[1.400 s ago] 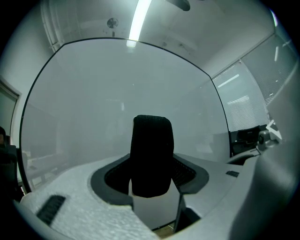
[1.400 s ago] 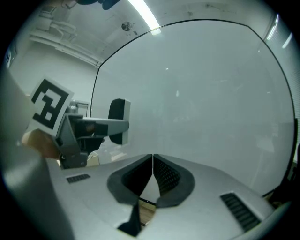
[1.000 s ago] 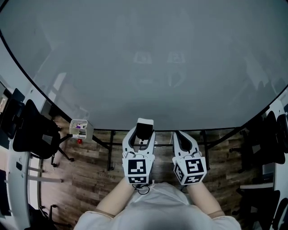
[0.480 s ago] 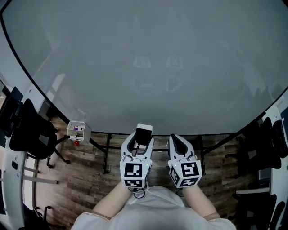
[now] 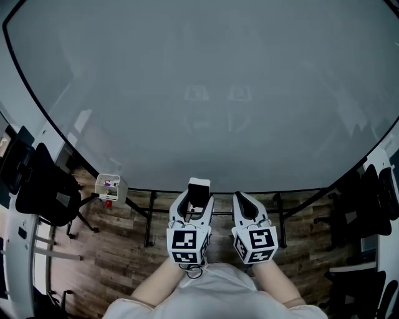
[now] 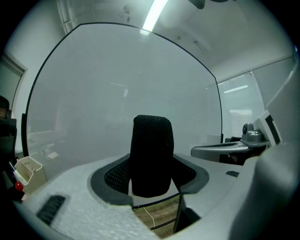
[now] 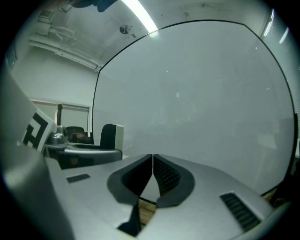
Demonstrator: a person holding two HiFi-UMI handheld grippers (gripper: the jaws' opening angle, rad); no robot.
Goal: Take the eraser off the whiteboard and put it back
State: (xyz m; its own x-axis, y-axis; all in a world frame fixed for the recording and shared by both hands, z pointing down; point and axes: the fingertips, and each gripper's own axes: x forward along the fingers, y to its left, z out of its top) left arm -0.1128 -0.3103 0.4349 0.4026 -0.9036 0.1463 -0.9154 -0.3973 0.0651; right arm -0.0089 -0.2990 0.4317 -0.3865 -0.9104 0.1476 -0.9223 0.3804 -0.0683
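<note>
Black eraser (image 6: 151,157) clamped in left gripper (image 5: 198,197) before whiteboard (image 5: 199,93); right gripper (image 5: 242,199) clenched, empty.

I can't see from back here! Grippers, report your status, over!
Left gripper shut on the eraser, held before the whiteboard. Right gripper shut, empty. Nothing between eraser and board. Over.

Wood-plank floor (image 5: 124,249) near. Black chair (image 5: 45,187) at left; small white holder (image 5: 111,185) just right of it, purple thing inside. Dark chairs (image 5: 376,196) at right edge. Long ceiling lamp (image 6: 153,14) lit.
</note>
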